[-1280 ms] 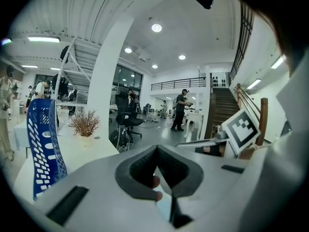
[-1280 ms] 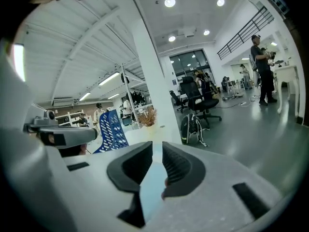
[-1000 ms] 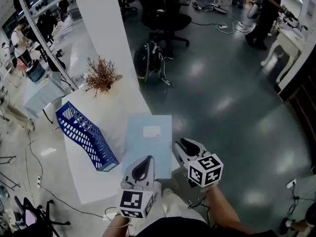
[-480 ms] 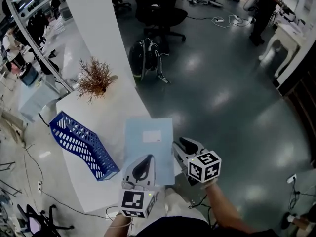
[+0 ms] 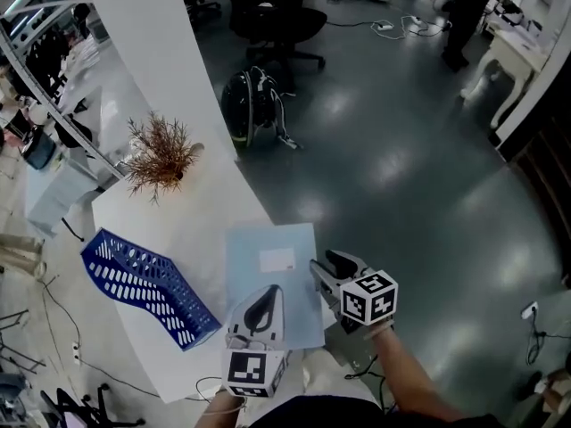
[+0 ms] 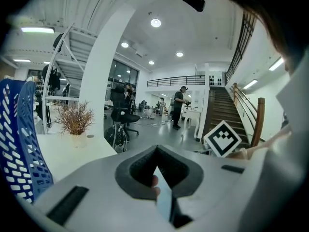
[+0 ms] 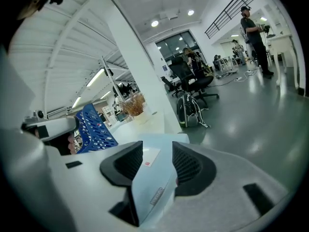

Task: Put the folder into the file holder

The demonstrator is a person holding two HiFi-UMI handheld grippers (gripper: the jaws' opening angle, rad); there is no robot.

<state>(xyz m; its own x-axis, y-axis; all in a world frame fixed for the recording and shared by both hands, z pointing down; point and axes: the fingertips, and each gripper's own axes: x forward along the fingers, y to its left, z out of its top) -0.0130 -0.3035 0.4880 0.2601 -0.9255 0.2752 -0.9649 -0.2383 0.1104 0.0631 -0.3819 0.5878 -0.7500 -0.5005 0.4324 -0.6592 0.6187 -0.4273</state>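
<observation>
We note the pale blue flat card folder [image 5: 260,270] with a small white label, lying outside the file holder, its far part over the white tabletop [image 5: 192,226] and its near end jutting past the table's edge toward the person. The left gripper [image 5: 266,297] is clenched on the folder's near edge: in the left gripper view its dark pads meet at the tip [image 6: 157,152] with the thin blue sheet [image 6: 164,199] pinched edge-on between them. The right gripper [image 5: 326,263] sits at the folder's near right corner; the right gripper view shows its jaws [image 7: 157,159] standing apart and they have just been opening, so the folder [image 7: 153,180] lies slanted in the gap, released rather than squeezed (we cannot tell whether one pad brushes it). The dark blue perforated plastic file holder [image 5: 143,283] lies tipped on its side on the table, left of the folder and just beside its left edge, open side toward the far left. Its lattice wall also fills the left margin of the left gripper view [image 6: 19,139]. Further back on the table stands a brown dried plant in a small pot [image 5: 161,154]. On the grey floor beyond we see a dark backpack [image 5: 250,105] and a black office chair [image 5: 268,20].
</observation>
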